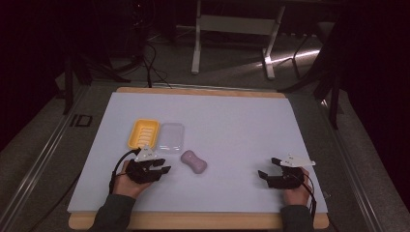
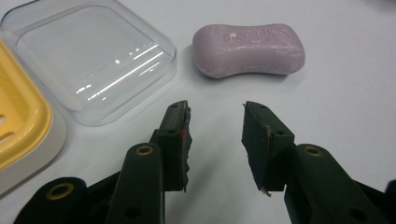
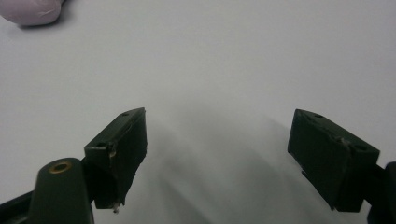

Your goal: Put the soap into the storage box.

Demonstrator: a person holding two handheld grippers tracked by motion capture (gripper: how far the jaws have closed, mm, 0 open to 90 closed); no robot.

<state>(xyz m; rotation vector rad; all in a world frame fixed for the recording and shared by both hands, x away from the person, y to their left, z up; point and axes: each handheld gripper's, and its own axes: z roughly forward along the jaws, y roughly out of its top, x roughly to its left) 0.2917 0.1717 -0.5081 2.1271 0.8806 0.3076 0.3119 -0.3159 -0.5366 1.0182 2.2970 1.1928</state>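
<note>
A lilac bar of soap (image 1: 194,162) (image 2: 249,49) lies flat on the white table cover, left of centre. Behind it sit a yellow soap dish (image 1: 143,133) (image 2: 18,119) and, to its right, a clear plastic lid (image 1: 172,136) (image 2: 91,56). My left gripper (image 1: 163,166) (image 2: 215,122) rests low just left of the soap, open, nothing between its jaws. My right gripper (image 1: 267,167) (image 3: 219,140) is near the front right of the table, open wide over bare cover. A corner of the soap (image 3: 30,11) shows far off in the right gripper view.
The white cover (image 1: 232,125) lies on a wooden table whose front edge (image 1: 193,221) is close to both hands. Beyond the table are white stand legs (image 1: 196,43) and cables on a dark floor.
</note>
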